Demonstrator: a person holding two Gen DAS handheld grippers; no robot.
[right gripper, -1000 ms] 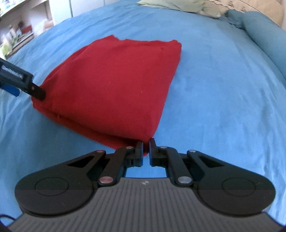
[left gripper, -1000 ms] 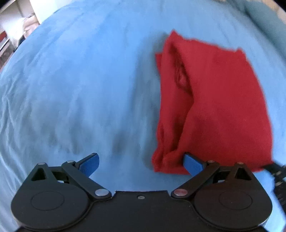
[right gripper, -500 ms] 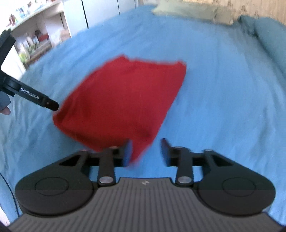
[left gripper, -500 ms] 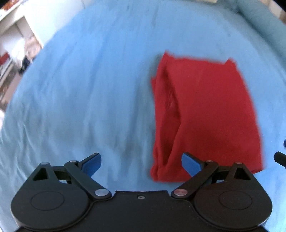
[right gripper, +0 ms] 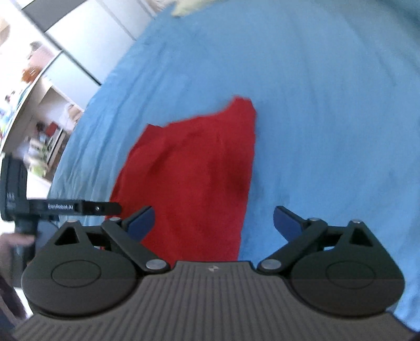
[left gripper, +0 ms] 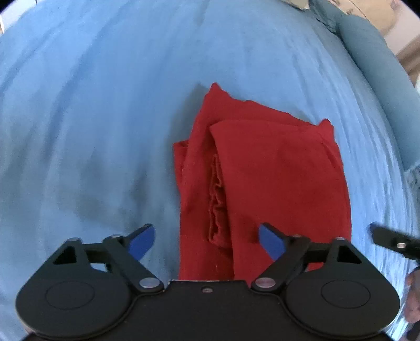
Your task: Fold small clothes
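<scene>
A red garment lies folded into a rough rectangle on the blue bed sheet, with layered edges showing along its left side. It also shows in the right wrist view. My left gripper is open and empty, raised above the garment's near edge. My right gripper is open and empty, raised above the garment's near right corner. The left gripper's body shows at the left of the right wrist view, and the right gripper's tip at the right edge of the left wrist view.
A blue pillow lies at the bed's far right. A pale pillow lies at the head of the bed. Shelves with clutter stand past the bed's left side.
My right gripper has opened and let go of the garment's corner, then lifted back. Both grippers have risen and pulled away; the garment lies flat and still.
</scene>
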